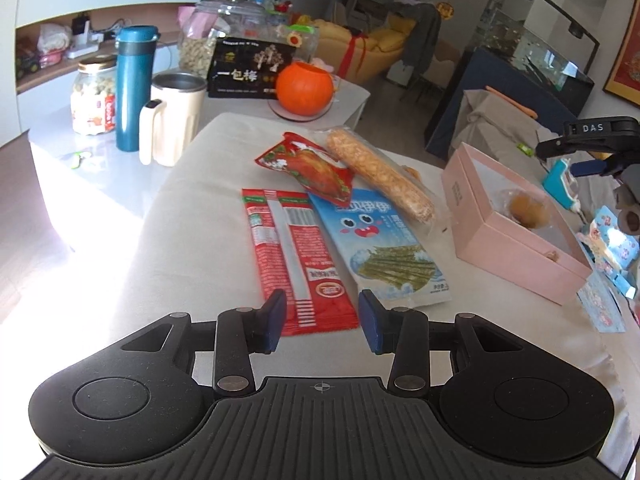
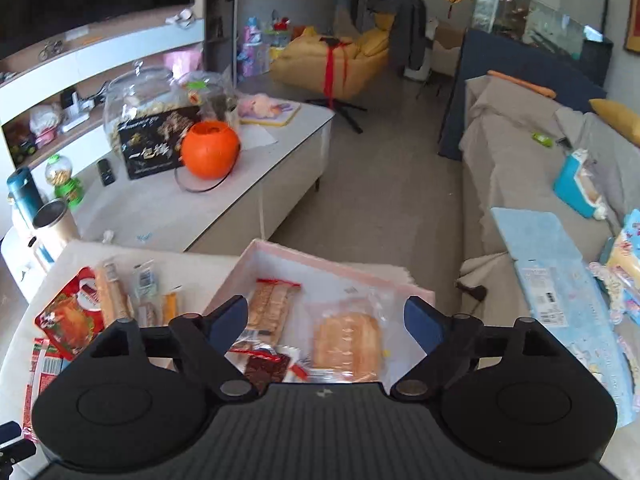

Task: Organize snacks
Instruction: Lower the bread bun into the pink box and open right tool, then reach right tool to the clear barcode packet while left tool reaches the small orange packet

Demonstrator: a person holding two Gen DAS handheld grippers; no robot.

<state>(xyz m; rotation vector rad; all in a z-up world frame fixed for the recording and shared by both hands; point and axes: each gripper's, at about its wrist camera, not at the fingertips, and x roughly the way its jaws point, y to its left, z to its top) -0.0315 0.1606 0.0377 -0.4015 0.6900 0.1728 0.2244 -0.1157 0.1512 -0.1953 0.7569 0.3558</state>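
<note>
In the left wrist view my left gripper (image 1: 322, 318) filled the bottom of the frame, its blue-padded fingers (image 1: 274, 320) apart with nothing pressed between them. The near end of a long red packet (image 1: 298, 264) lay on the cream cloth (image 1: 200, 208) in the gap just ahead of the pads, untouched as far as I could tell. Beside it, right of centre, lay a blue seaweed snack bag (image 1: 380, 248). Above these sat a red chicken-print pouch (image 1: 312, 168) and a long clear-wrapped biscuit roll (image 1: 380, 176). The pink box (image 1: 516, 240) stood open at the right, holding a small wrapped brown snack (image 1: 524, 206). My right gripper (image 1: 588, 148) hung at the right edge above the box. An orange pumpkin bucket (image 1: 305, 86) sat top centre.

In the right wrist view my right gripper (image 2: 326, 322) spread its fingers wide over the pink box (image 2: 288, 252) in the lower centre, gripping nothing. Inside the box lay a clear-wrapped bread slice (image 2: 346, 340), a red-topped cracker pack (image 2: 272, 304) and a dark brown packet (image 2: 266, 372). The chicken-print pouch (image 2: 68, 316) lay at lower left on the cloth.
</note>
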